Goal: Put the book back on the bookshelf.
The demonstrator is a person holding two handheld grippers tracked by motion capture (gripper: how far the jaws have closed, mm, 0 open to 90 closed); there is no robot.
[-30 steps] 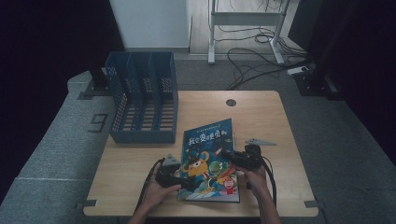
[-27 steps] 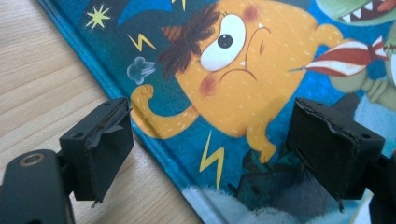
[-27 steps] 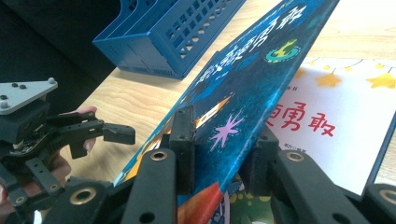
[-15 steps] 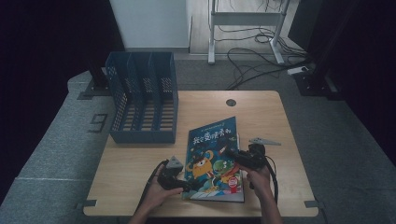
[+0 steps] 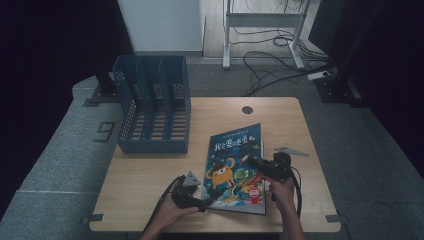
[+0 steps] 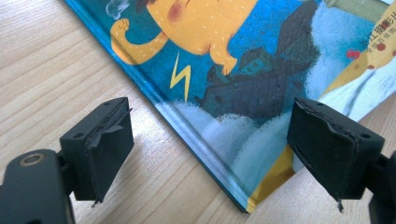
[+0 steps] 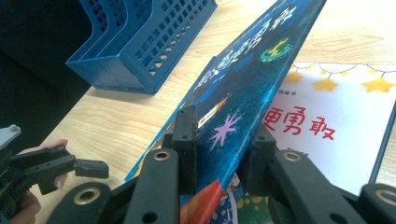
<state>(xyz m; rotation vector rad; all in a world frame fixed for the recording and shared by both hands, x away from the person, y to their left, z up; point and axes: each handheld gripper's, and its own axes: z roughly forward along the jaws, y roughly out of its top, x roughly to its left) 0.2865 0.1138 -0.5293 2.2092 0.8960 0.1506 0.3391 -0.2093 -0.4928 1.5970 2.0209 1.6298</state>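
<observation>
A blue picture book [image 5: 232, 165] with a yellow cartoon figure lies at the front of the wooden table [image 5: 150, 170]. My right gripper [image 5: 257, 162] is shut on the book's right edge and holds that side tilted up [image 7: 243, 79]. Under it shows a white sheet [image 7: 327, 116] with red characters and yellow stars. My left gripper [image 5: 202, 204] is open at the book's near left corner. In the left gripper view its jaws [image 6: 215, 149] stand wide apart on either side of that corner [image 6: 243, 70], not touching it.
A blue slotted file rack [image 5: 152, 107] stands at the table's back left, and shows in the right gripper view [image 7: 140, 42]. A round cable hole [image 5: 247, 109] sits near the back edge. Cables and a desk frame lie on the floor beyond.
The right gripper has raised the book's right side off the white sheet. The left gripper has moved in to the book's near left corner.
</observation>
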